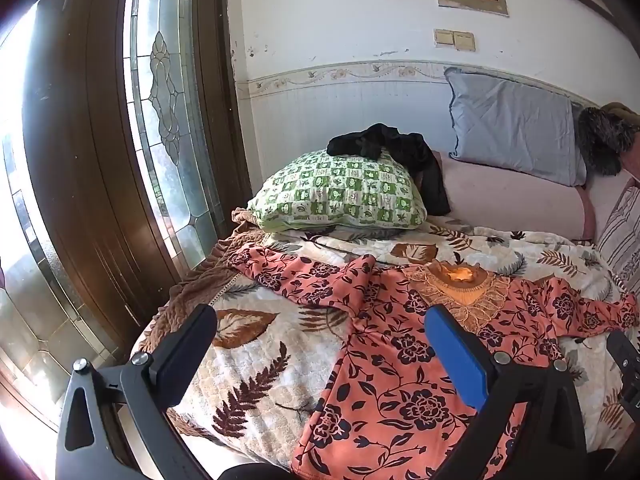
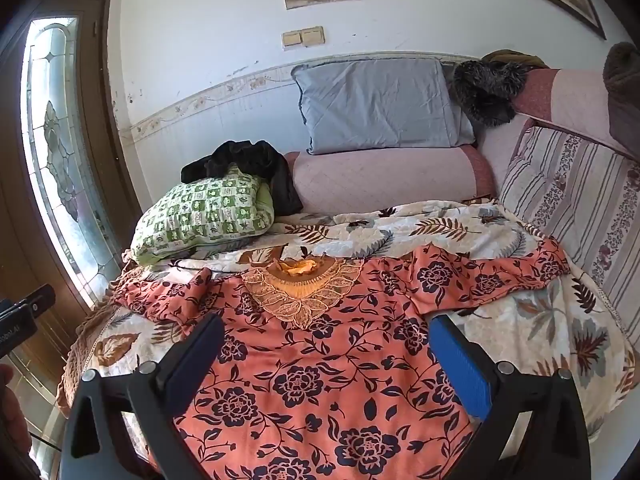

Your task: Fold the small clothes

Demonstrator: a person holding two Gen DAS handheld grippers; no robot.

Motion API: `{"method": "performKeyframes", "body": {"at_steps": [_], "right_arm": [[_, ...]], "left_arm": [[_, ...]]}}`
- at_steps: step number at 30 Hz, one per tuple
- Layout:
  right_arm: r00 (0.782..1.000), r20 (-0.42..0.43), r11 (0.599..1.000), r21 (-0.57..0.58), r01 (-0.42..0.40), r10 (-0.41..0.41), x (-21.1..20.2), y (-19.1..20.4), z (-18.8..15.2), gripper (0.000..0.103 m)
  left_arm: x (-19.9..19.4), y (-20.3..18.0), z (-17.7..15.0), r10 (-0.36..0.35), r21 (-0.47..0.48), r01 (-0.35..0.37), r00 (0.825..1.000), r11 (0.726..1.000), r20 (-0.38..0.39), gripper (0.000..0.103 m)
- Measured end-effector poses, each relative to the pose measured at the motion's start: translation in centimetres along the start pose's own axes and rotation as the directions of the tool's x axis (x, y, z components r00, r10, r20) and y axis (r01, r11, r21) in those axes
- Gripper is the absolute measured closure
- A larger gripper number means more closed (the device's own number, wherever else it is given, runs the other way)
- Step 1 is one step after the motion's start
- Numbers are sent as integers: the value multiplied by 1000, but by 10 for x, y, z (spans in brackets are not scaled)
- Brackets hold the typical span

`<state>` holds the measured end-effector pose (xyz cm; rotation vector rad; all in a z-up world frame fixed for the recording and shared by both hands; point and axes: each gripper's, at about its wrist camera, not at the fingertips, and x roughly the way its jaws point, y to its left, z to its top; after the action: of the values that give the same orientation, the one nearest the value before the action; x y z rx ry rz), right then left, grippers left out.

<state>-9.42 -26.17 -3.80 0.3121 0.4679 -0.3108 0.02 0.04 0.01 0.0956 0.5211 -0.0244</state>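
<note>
With both sets of jaws spread and empty, you should pinch the thin, limp, probably slippery top (image 2: 320,380) at its sleeve (image 2: 492,276) ends.

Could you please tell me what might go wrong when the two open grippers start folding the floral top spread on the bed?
1. The salmon-orange floral long-sleeved top lies on a soft quilted leaf-print bedspread; the open right gripper or left gripper could pinch both layers.
2. Its left sleeve is already rumpled near the bed edge, so a fold may come out uneven.
</note>
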Motion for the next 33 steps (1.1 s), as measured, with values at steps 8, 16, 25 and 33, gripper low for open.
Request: {"method": "performKeyframes", "body": {"at_steps": [8, 16, 25, 33], "right_arm": [[1000, -1, 1000, 1, -1, 1, 1, 1, 0, 0], [1000, 0, 1000, 5, 1, -1, 1, 1, 1, 0], [1000, -1, 1000, 14, -1, 1, -1, -1, -1, 0], [1000, -5, 1000, 21, -4, 4, -1, -4, -1, 0]], "left_arm": [[0, 1, 0, -7, 1, 7, 1000, 1000, -6, 0], [0, 1, 2, -6, -2, 6, 1000, 1000, 5, 0], [-5, -1, 2, -11, 3, 11, 1000, 1000, 1, 0], [-5, -2, 1, -15, 6, 15, 1000, 1000, -8, 0]]}}
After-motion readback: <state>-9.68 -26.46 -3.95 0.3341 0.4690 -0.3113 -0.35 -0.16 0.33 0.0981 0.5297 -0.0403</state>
